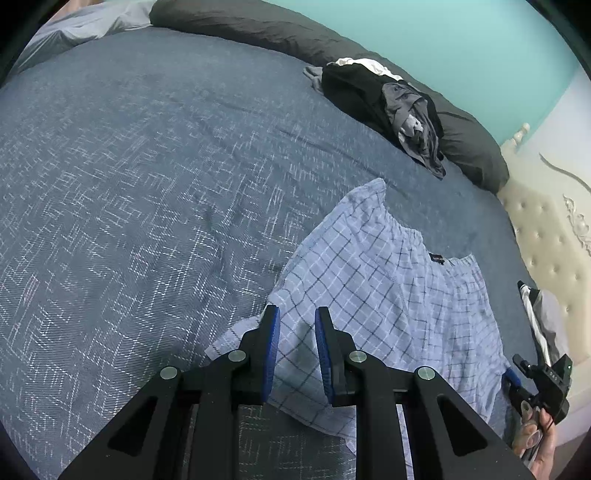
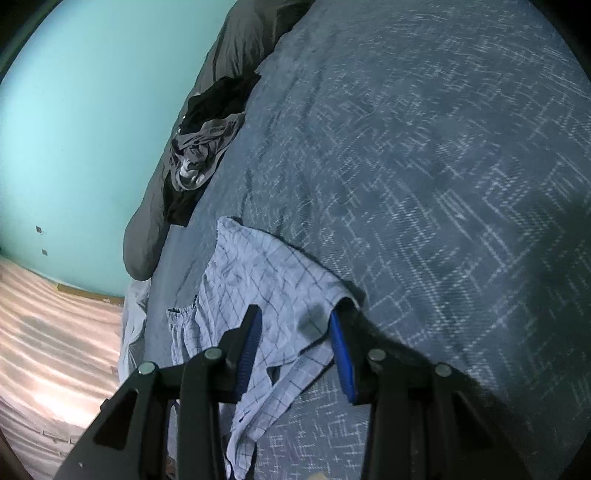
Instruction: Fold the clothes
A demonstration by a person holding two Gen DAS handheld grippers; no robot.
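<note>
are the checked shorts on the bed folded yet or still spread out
Still spread out, not folded. The checked shorts lie open on the bedspread, waistband showing, with one edge rumpled; both open grippers straddle the cloth.

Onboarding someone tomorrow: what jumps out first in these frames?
The pale checked shorts lying spread on the blue patterned bedspread, with both open grippers over them: left gripper, right gripper. Next, the dark heap of clothes by the grey pillow against the turquoise wall.
</note>
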